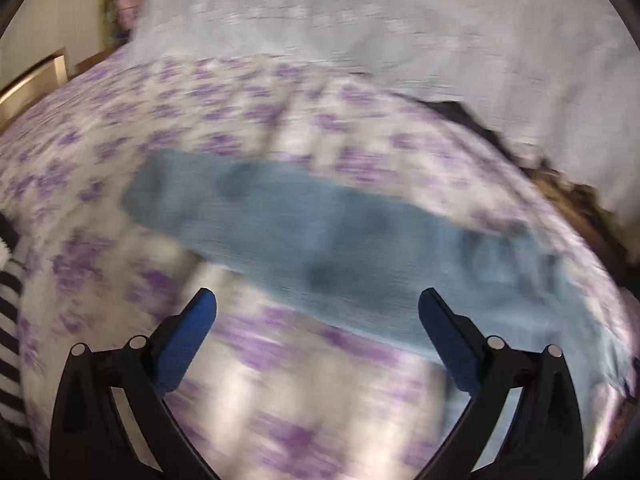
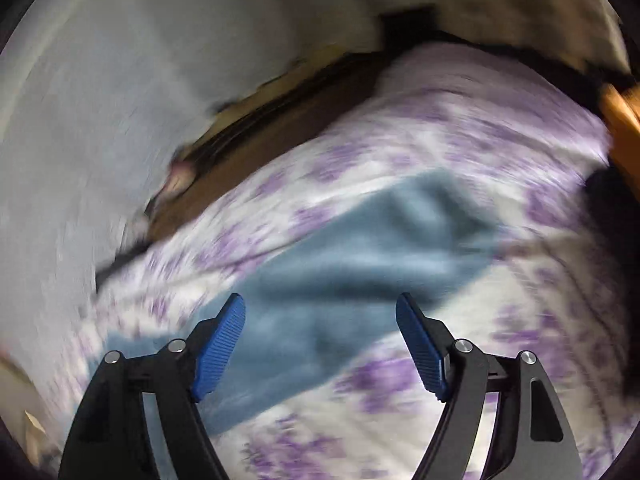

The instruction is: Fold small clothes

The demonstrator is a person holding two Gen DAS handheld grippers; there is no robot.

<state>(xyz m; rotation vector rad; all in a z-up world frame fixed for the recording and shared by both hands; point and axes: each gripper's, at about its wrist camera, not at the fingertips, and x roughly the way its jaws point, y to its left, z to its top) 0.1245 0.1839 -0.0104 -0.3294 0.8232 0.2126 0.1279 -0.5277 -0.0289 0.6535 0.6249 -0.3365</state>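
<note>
Under me spreads a bed in a white sheet [image 1: 120, 128] with purple flowers. A pale wall [image 1: 400, 12] fills the upper frame; at far left, something black-and-white striped [image 1: 9, 312], perhaps cloth.

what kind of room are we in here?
Probably a bedroom: a bed with a purple-flowered sheet, a pale wall close behind it, and a blue garment spread on the sheet.

We see open bedspread [image 1: 120, 128] around the flat blue cloth [image 1: 320, 232]; a wall [image 1: 400, 20] bounds the bed's far edge.
</note>
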